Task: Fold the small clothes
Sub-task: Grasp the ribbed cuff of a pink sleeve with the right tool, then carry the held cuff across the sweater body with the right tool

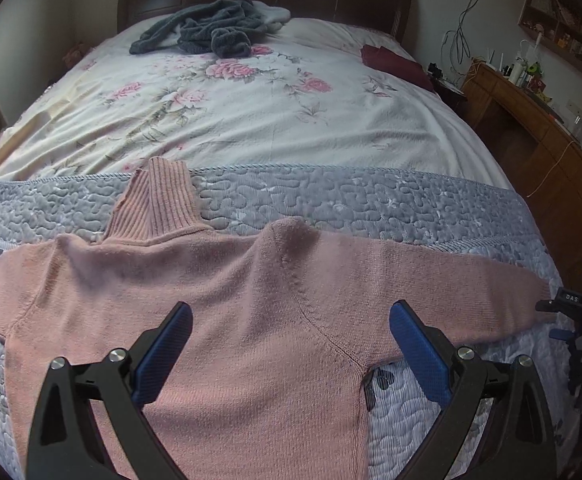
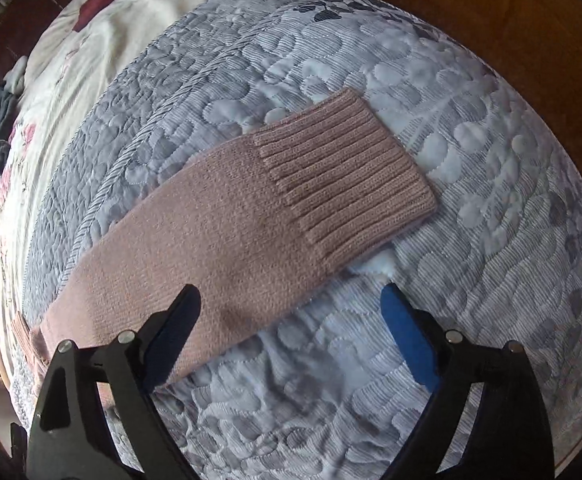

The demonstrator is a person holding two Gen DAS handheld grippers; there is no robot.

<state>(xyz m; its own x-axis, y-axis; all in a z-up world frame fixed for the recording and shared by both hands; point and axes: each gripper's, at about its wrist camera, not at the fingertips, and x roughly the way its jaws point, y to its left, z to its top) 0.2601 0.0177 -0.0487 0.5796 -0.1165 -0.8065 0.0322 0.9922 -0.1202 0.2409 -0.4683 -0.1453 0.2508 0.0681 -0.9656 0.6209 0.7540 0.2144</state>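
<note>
A small pink turtleneck sweater lies flat on the grey quilted blanket, ribbed collar pointing away, both sleeves stretched out sideways. My left gripper hovers open over the sweater's body near the right armpit, nothing between its blue pads. The right sleeve ends in a ribbed cuff in the right wrist view. My right gripper stands open just above that sleeve, its left finger over the fabric and its right finger over the blanket. It also shows at the sleeve's end in the left wrist view.
Beyond the blanket a floral bedspread covers the bed. A dark grey fleece garment lies heaped near the headboard, a folded maroon cloth at the far right. A cluttered wooden desk stands right of the bed.
</note>
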